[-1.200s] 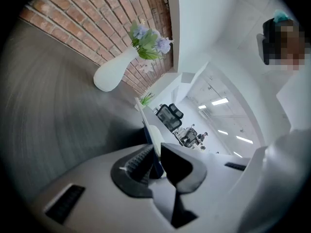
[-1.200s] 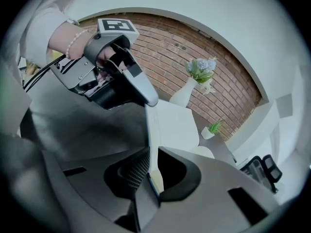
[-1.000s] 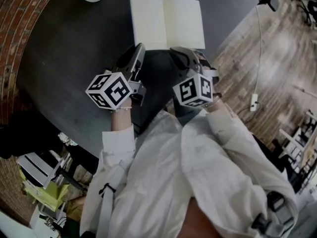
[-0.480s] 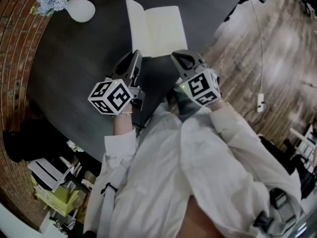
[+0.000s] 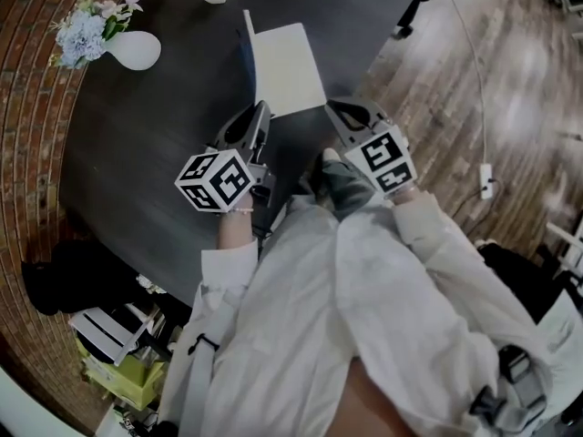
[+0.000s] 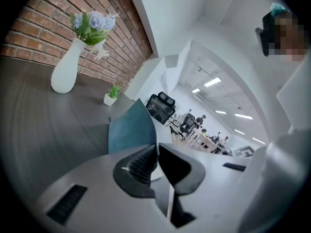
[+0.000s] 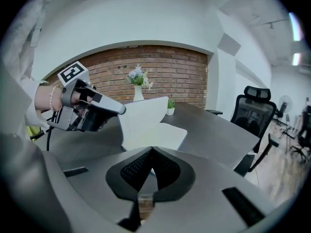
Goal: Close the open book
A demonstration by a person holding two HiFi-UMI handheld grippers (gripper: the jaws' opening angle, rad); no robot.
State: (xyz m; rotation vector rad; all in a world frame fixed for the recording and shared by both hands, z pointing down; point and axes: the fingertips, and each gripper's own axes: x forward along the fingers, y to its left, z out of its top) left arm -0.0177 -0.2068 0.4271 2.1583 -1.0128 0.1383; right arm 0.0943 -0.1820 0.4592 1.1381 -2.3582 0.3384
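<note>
The book (image 5: 287, 66) sits toward the far side of the dark table (image 5: 137, 135), its right half flat and its left cover standing nearly upright. Nearer, both hands aim slightly downward at it, side by side. The left gripper (image 5: 258, 109) has just been closing, its jaws nearly together on nothing. The right gripper (image 5: 339, 107) is pressed together, empty.
</note>
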